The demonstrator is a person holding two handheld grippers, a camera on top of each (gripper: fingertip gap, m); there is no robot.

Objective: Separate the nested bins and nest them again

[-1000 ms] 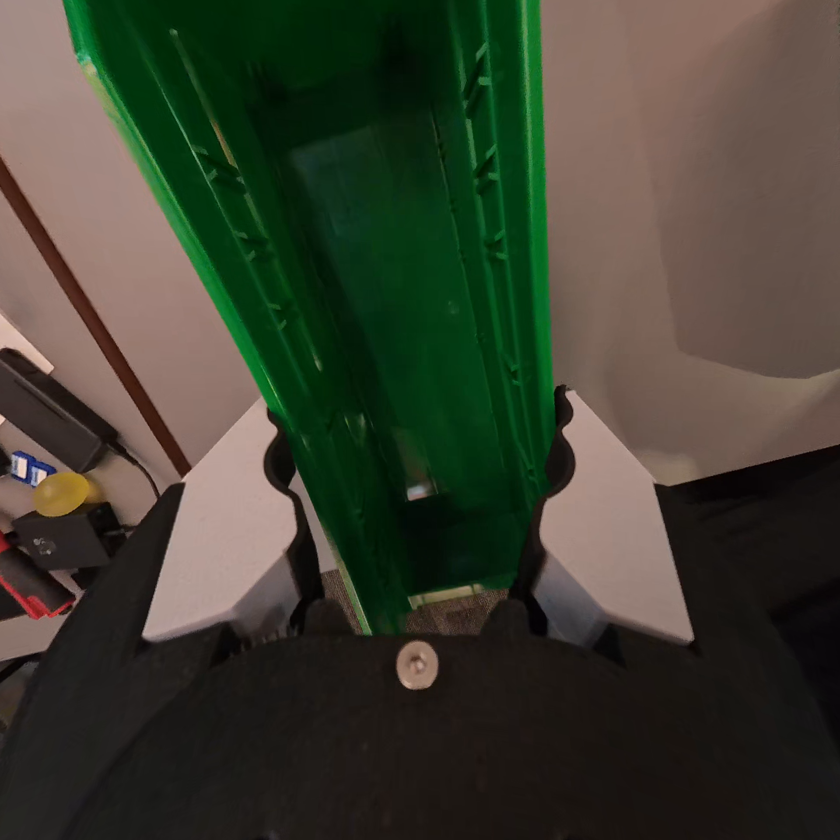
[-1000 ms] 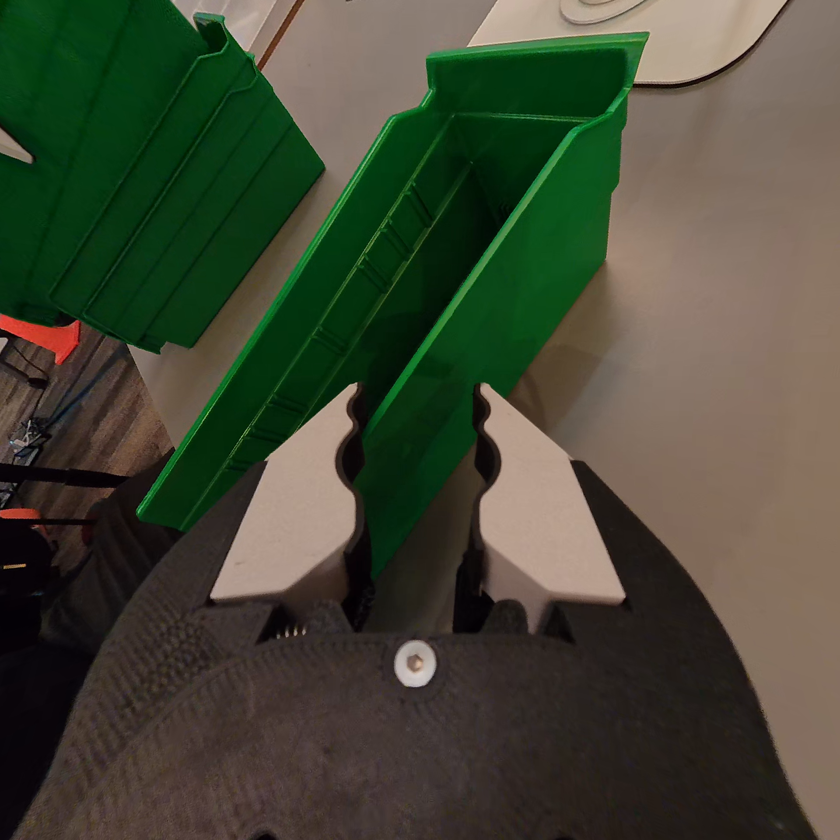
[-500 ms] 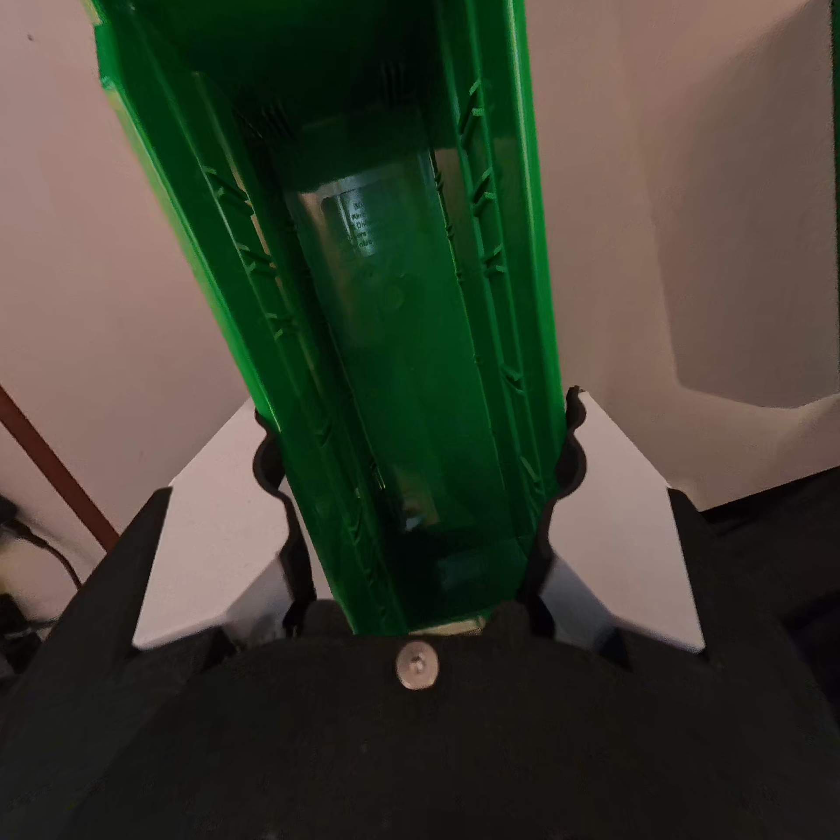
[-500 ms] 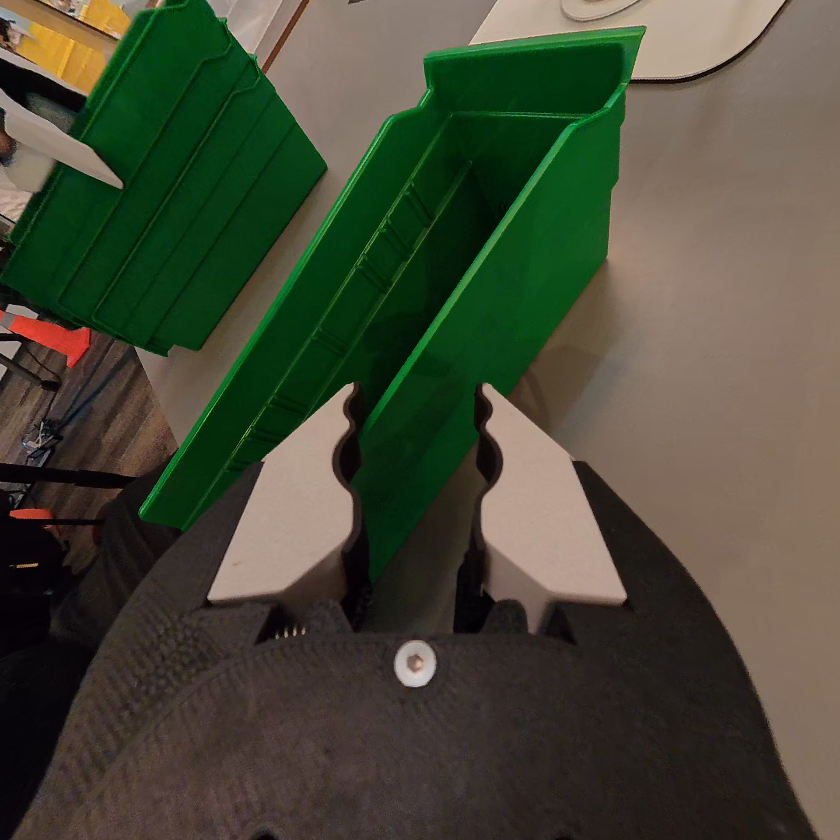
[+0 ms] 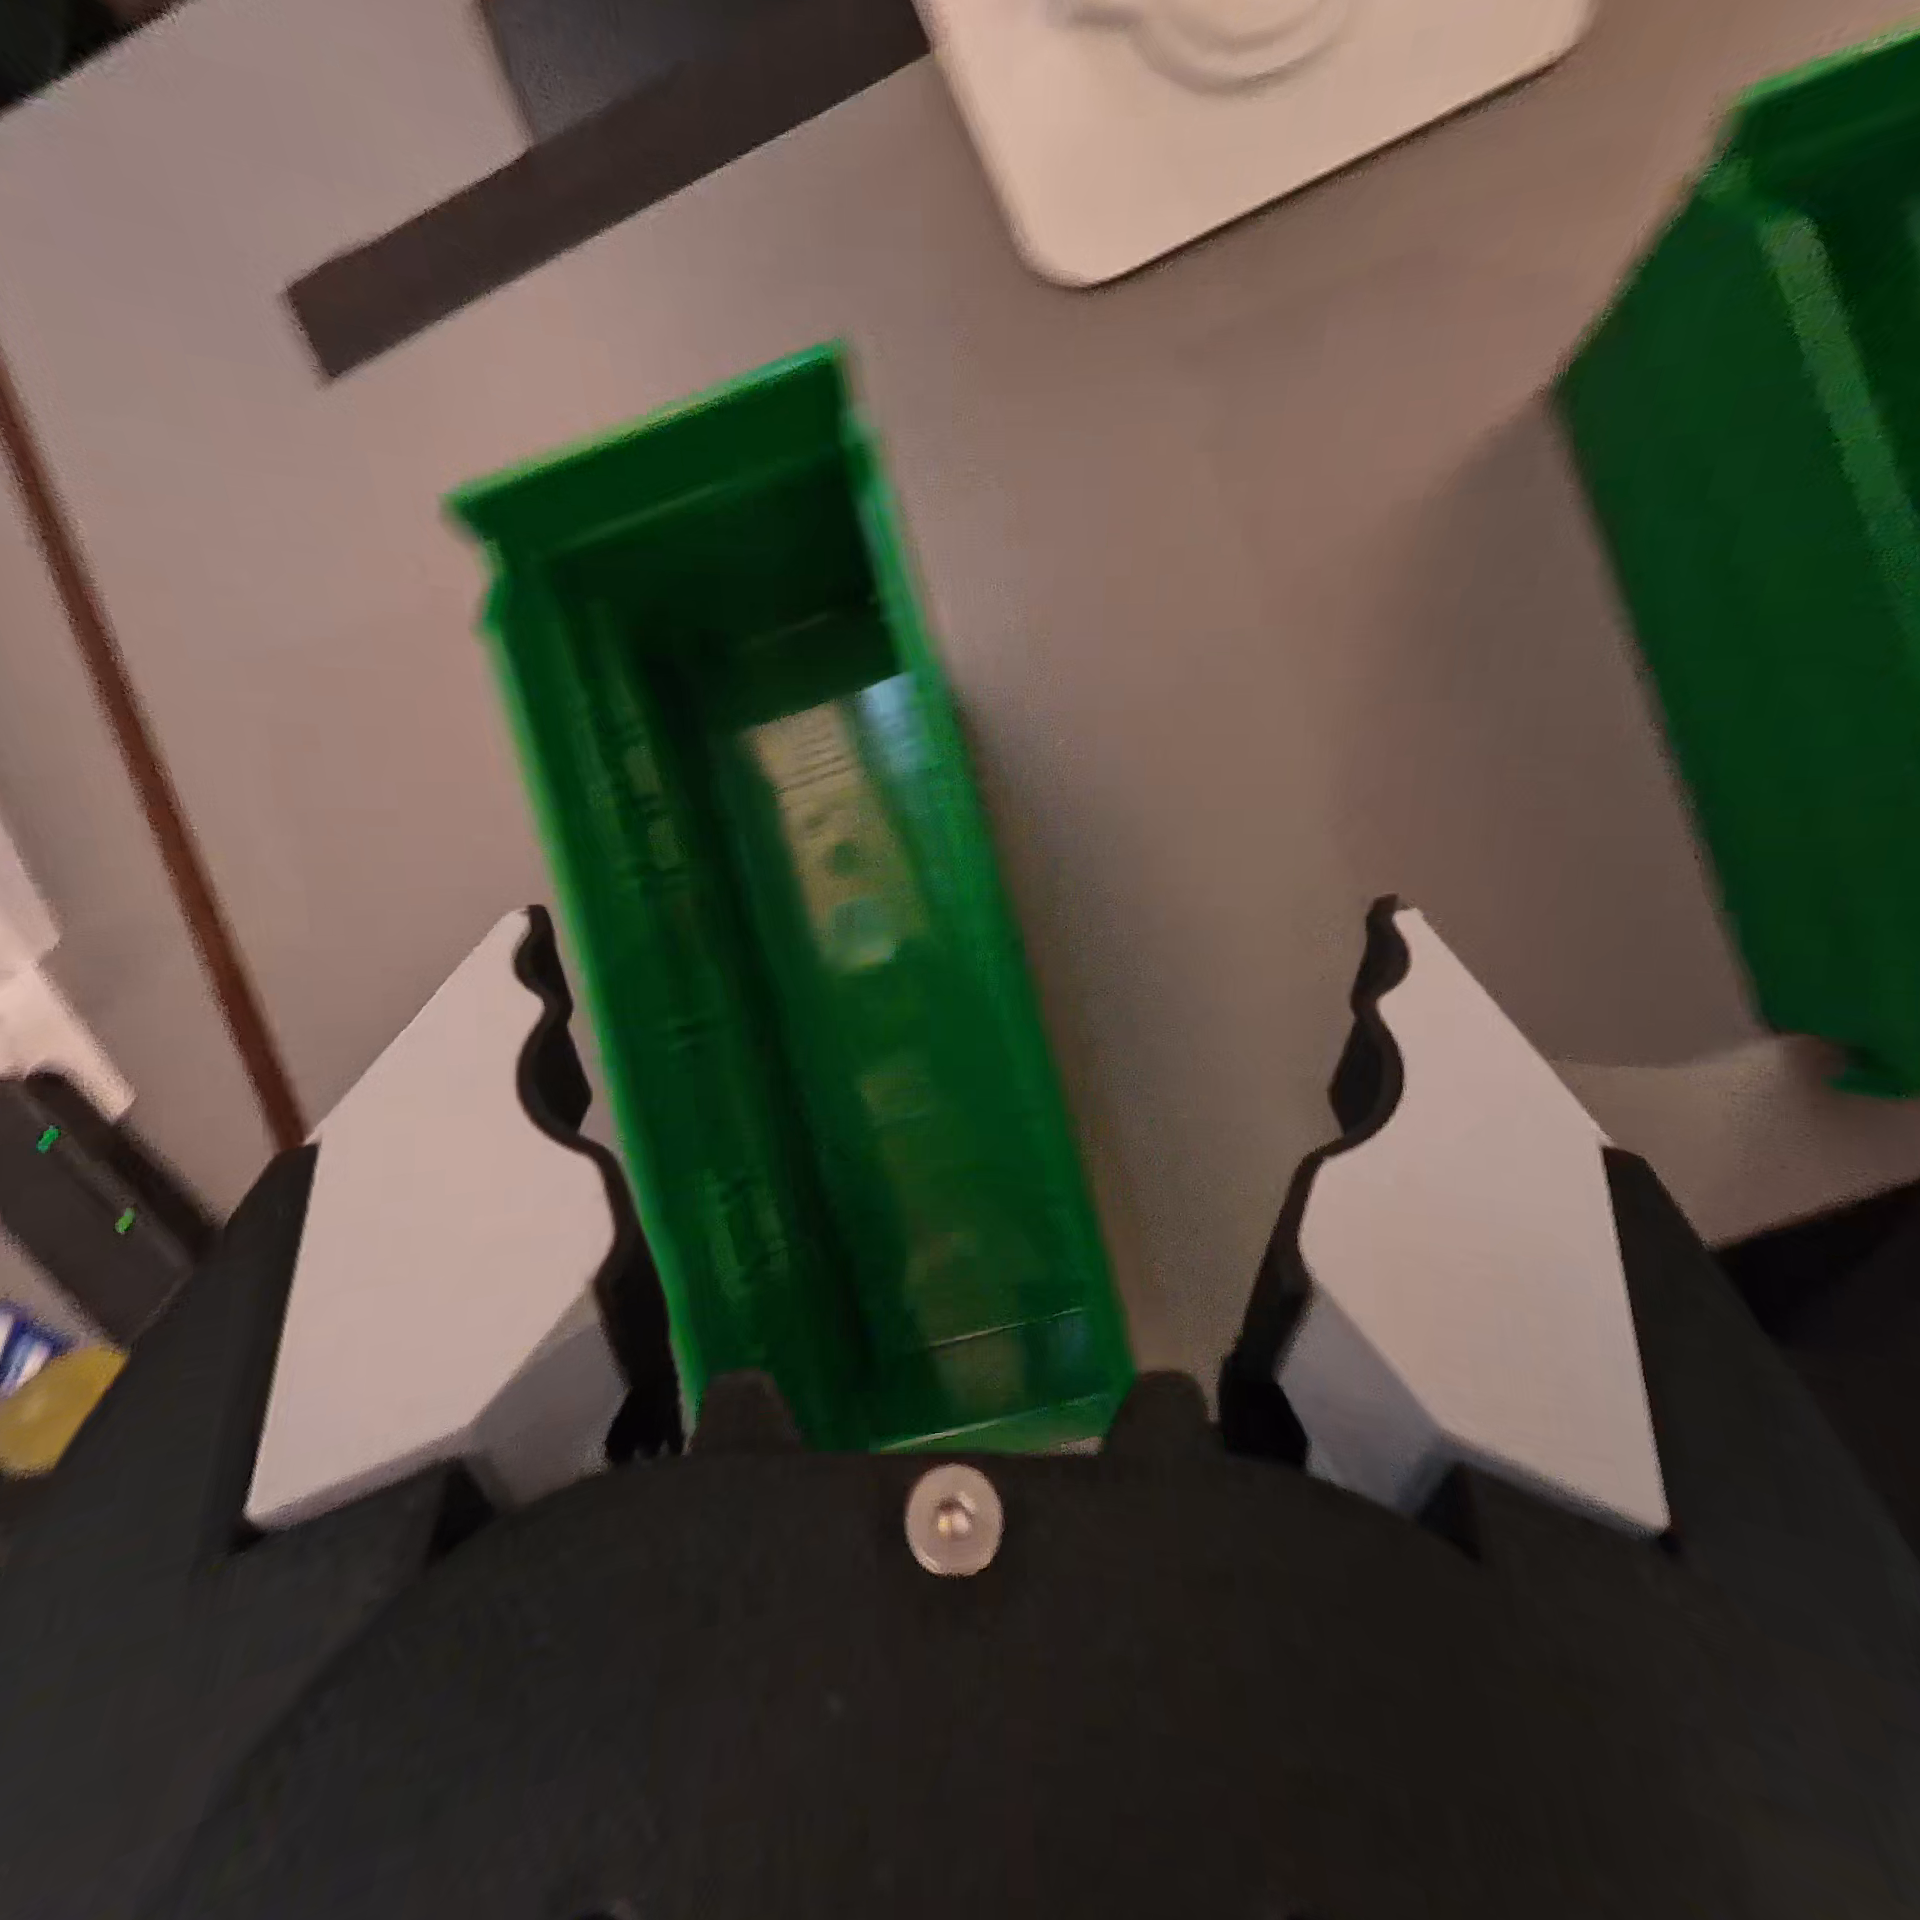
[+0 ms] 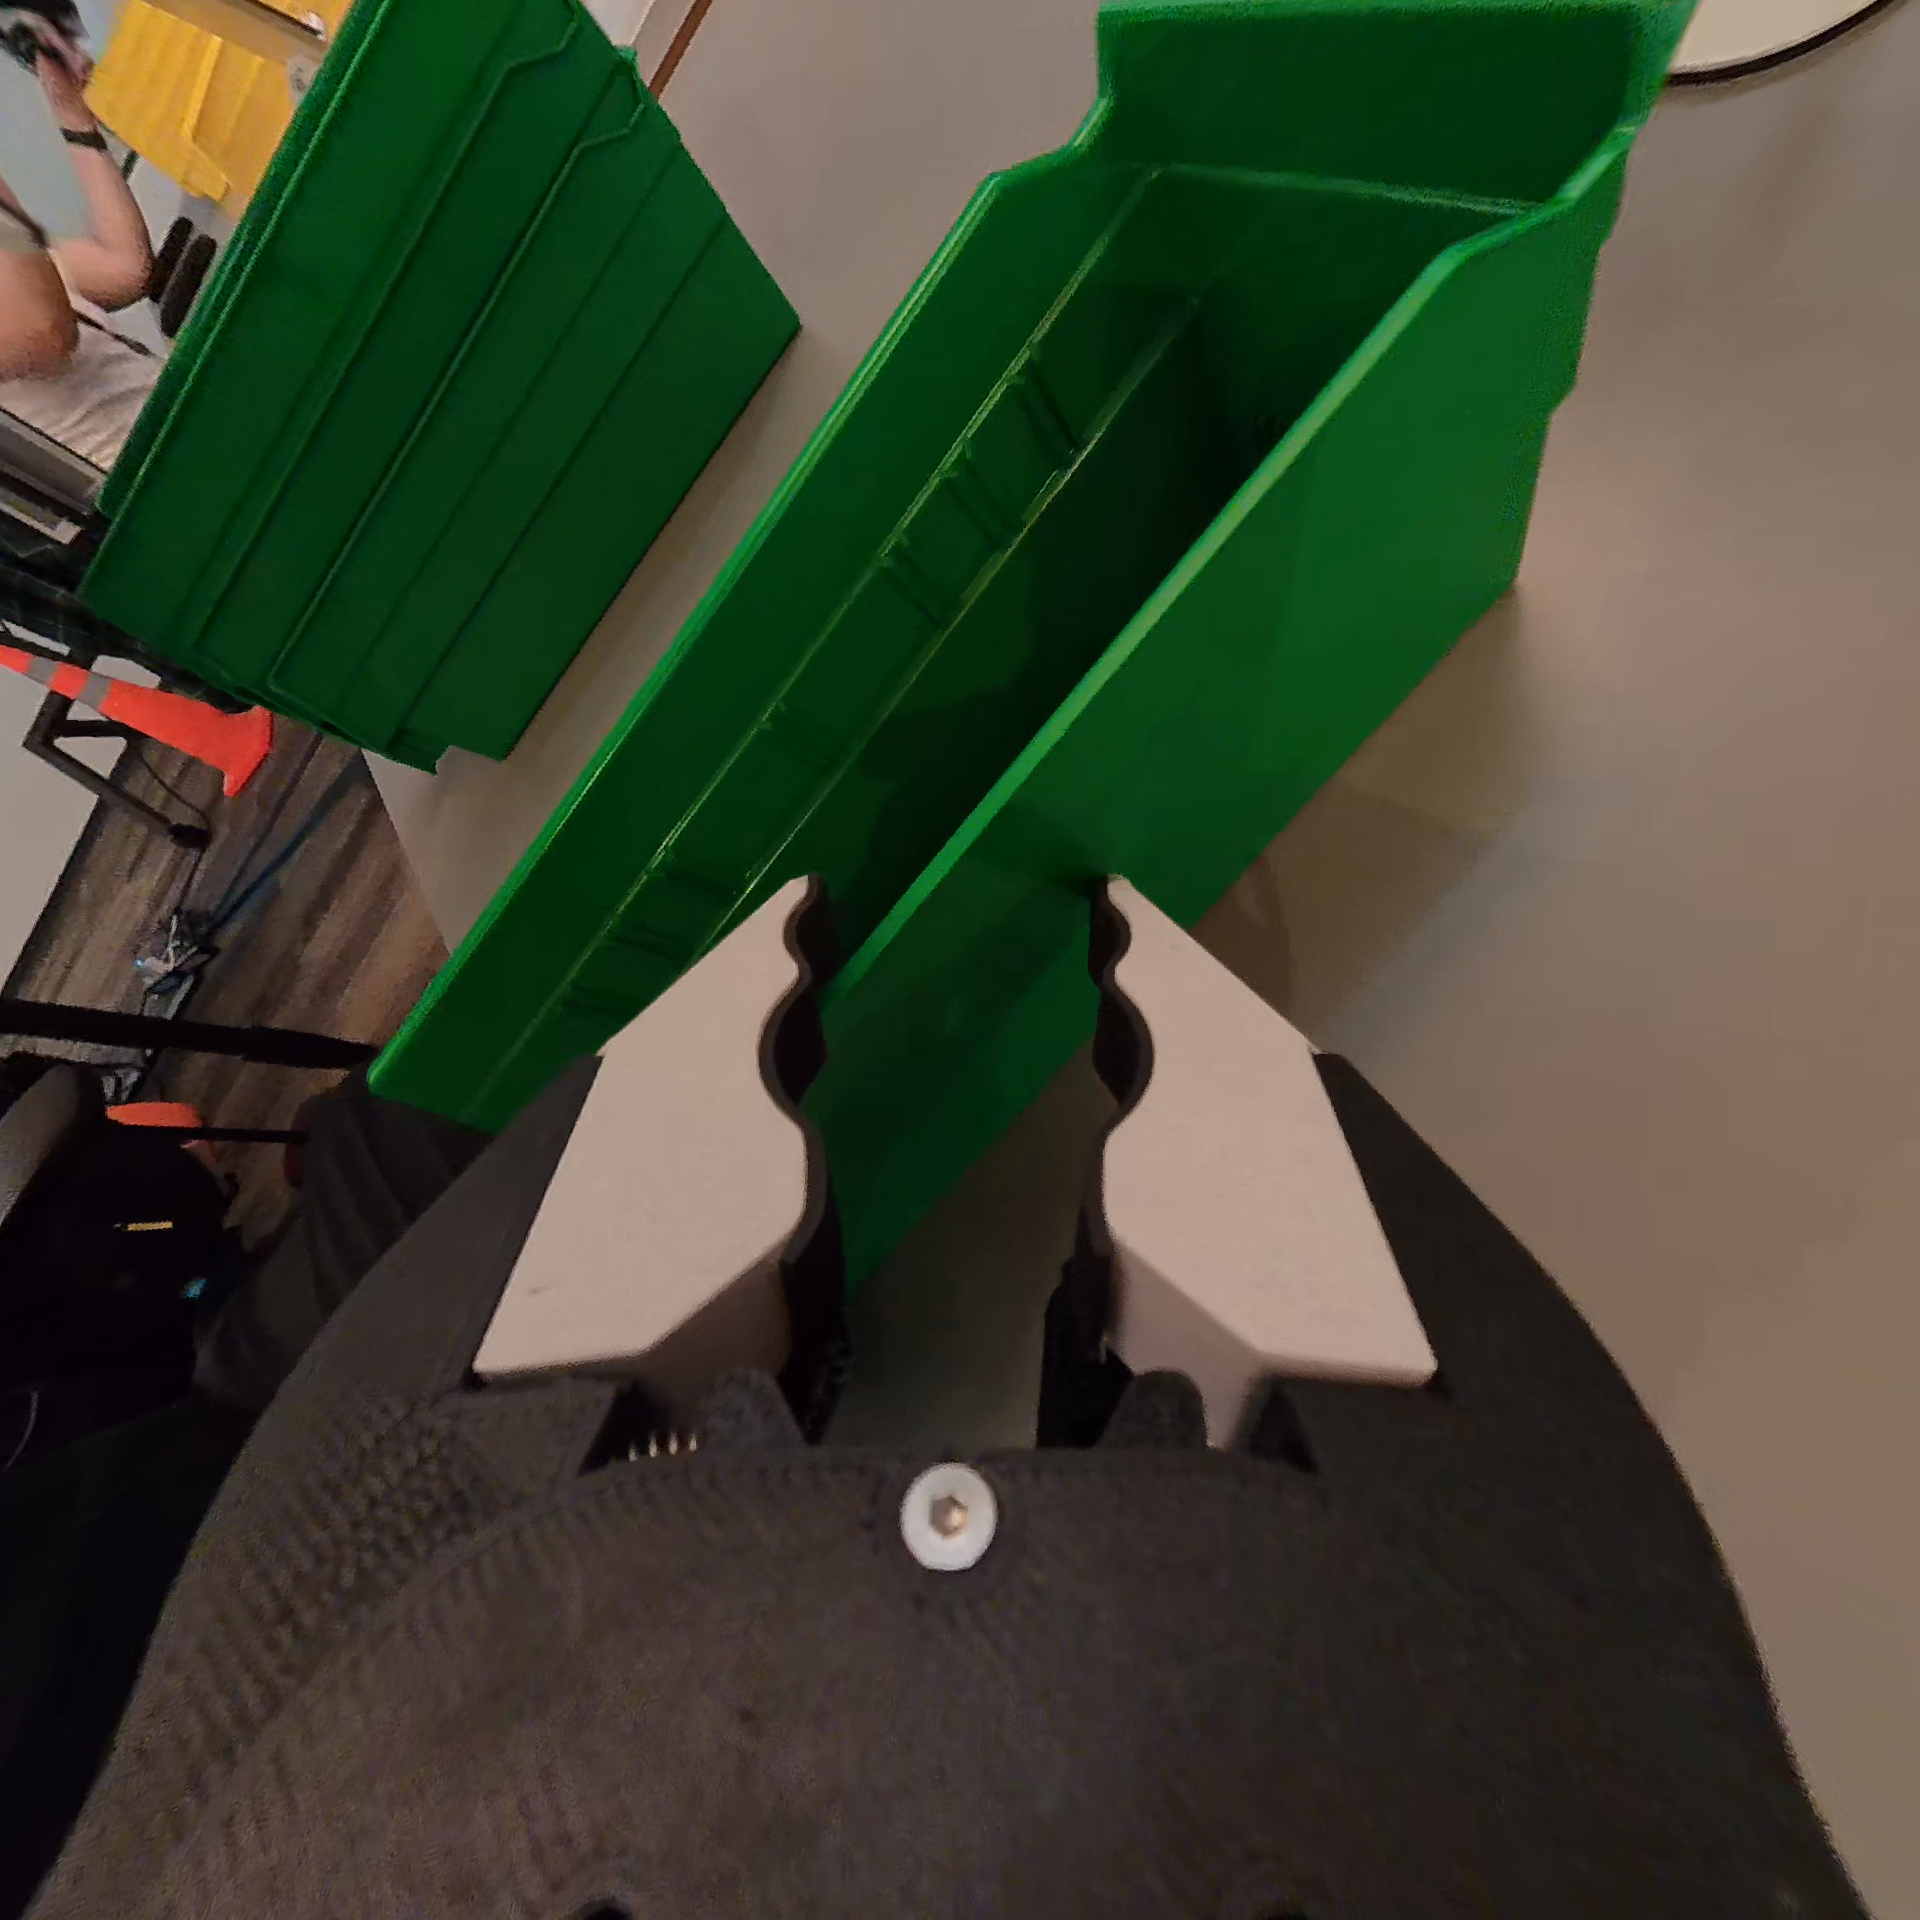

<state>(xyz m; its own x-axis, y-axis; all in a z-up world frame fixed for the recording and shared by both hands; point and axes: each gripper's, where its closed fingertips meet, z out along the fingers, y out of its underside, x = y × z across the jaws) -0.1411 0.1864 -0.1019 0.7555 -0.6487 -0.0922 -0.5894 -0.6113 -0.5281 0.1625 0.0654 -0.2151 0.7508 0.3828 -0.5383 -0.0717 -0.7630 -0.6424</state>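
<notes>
My left gripper is wide open around a stack of nested green bins standing on the grey table. Its left finger is close beside the stack's left wall and its right finger stands well clear. The same stack shows at upper left in the right wrist view. My right gripper straddles the right wall of a single green bin. That wall stands between the pads, near the left finger, with a gap to the right finger. The single bin also shows in the left wrist view.
A white mat and a black strip lie at the table's far side. The table's brown edge runs along the left, with floor and clutter beyond. A person stands far off beside yellow bins.
My left gripper opened wide and let go of the nested stack, which was held up and now stands on the table. My right gripper stayed astride the single bin's wall and widened slightly.
</notes>
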